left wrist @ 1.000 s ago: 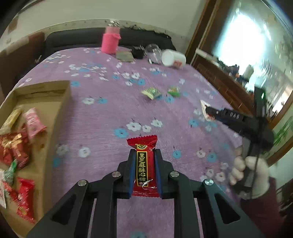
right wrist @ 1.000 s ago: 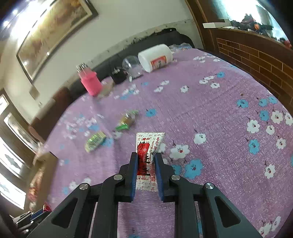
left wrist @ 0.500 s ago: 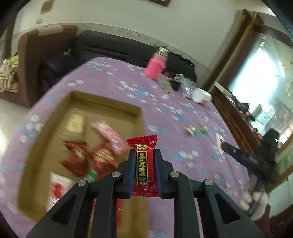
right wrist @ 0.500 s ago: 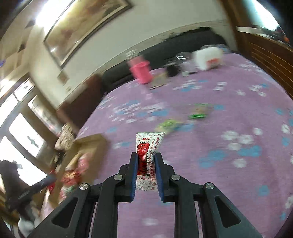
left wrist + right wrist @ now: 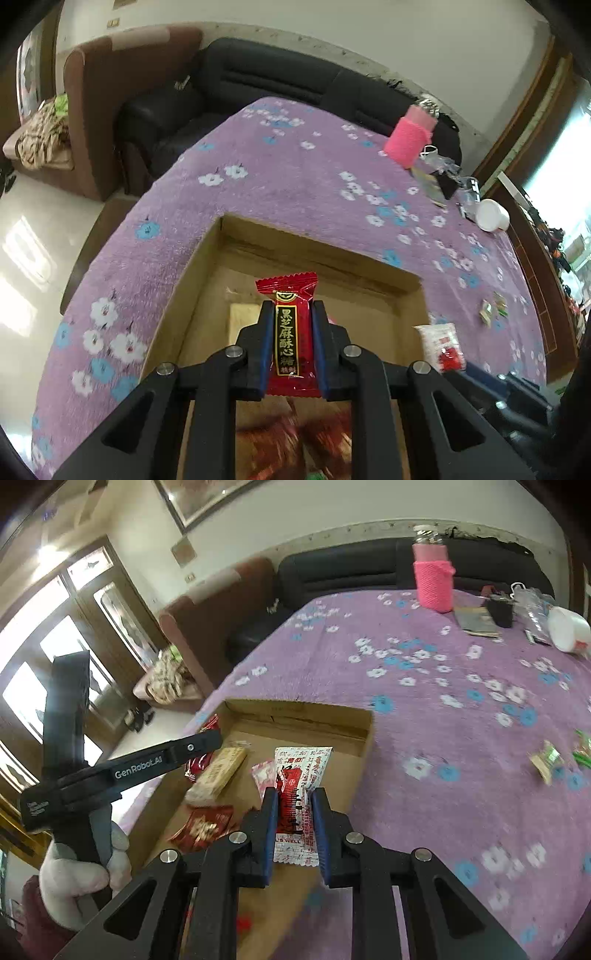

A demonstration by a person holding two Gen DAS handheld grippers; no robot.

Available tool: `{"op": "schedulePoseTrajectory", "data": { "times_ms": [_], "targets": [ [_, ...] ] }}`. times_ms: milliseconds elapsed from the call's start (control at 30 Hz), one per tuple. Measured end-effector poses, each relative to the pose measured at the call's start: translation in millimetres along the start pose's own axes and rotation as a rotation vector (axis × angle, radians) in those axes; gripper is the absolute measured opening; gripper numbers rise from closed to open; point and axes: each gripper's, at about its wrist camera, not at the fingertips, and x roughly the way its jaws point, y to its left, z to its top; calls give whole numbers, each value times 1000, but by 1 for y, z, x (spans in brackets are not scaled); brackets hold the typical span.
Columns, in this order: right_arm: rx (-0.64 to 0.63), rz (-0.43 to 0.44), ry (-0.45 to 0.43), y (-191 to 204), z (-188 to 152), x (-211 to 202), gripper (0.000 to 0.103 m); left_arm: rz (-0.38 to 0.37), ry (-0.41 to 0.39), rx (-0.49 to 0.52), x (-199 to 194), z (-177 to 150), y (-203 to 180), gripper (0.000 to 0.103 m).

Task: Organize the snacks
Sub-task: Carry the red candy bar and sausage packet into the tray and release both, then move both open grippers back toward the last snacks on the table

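My left gripper (image 5: 291, 312) is shut on a red candy packet (image 5: 290, 339) with a black label. It hangs over the open cardboard box (image 5: 317, 240) on the purple flowered cloth. My right gripper (image 5: 294, 794) is shut on a white-and-red packet (image 5: 301, 764) above the box's near right part. That packet also shows in the left wrist view (image 5: 441, 345). The box (image 5: 295, 707) holds a beige packet (image 5: 218, 775), a pink one (image 5: 264, 771) and red ones (image 5: 203, 823). A gloved hand (image 5: 74, 871) holds the left gripper's body (image 5: 147, 764). Two small green packets (image 5: 546, 760) lie loose on the cloth at the right.
At the table's far end stand a bottle in a pink sleeve (image 5: 434, 576), a white jar on its side (image 5: 569, 629), clear bags and a dark wallet (image 5: 476, 622). A black sofa (image 5: 258, 85) and a brown armchair (image 5: 110, 92) stand beyond the table's edge.
Both grippers have swung left from over the open cloth to above the cardboard box, each still holding its packet. The loose green packets now lie far to the right.
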Motion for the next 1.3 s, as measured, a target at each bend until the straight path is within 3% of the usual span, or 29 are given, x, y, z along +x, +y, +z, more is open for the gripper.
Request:
{"op": "schedulePoseTrajectory", "data": {
  "times_ms": [100,167,200,300,400,467,500,567,600,767,900,1033,1100,1300],
  "targets": [
    [-13,-20,28,6,5,23,22,0,10,-15,8,3,6,21],
    [-9,-18,38,5,6,32,23,-14,15,-30,11,3,9,35],
    [-3,-26,38,4,7,35,23,-20,17,-39,10,3,10,47],
    [22,-23,35,0,6,33,27,-37,3,-42,-1,-1,11,51],
    [51,4,-3,-10,-3,5,27,-65,-14,-45,-24,-8,6,51],
    [78,27,-52,-20,-19,-26,28,-121,-42,-42,-51,-20,1,58],
    [103,31,-80,-28,-29,-44,32,-141,-54,-45,-62,-26,-1,66],
    [150,11,-116,-45,-44,-69,50,-176,-90,-53,-88,-41,-10,75],
    [176,-6,-127,-55,-50,-81,50,-194,-99,-55,-96,-47,-15,76],
    [330,-50,-191,-105,-84,-134,50,-277,-123,-61,-124,-80,-55,81],
    [385,-86,-210,-124,-122,-162,50,-299,-143,-61,-132,-113,-87,82],
    [484,-64,-218,-145,-154,-175,50,-309,-125,-51,-128,-137,-114,82],
    [512,-64,-214,-152,-164,-178,49,-322,-99,-18,-128,-145,-130,82],
    [538,-65,-234,-162,-177,-189,49,-293,-119,102,-137,-162,-165,82]
  ]
}}
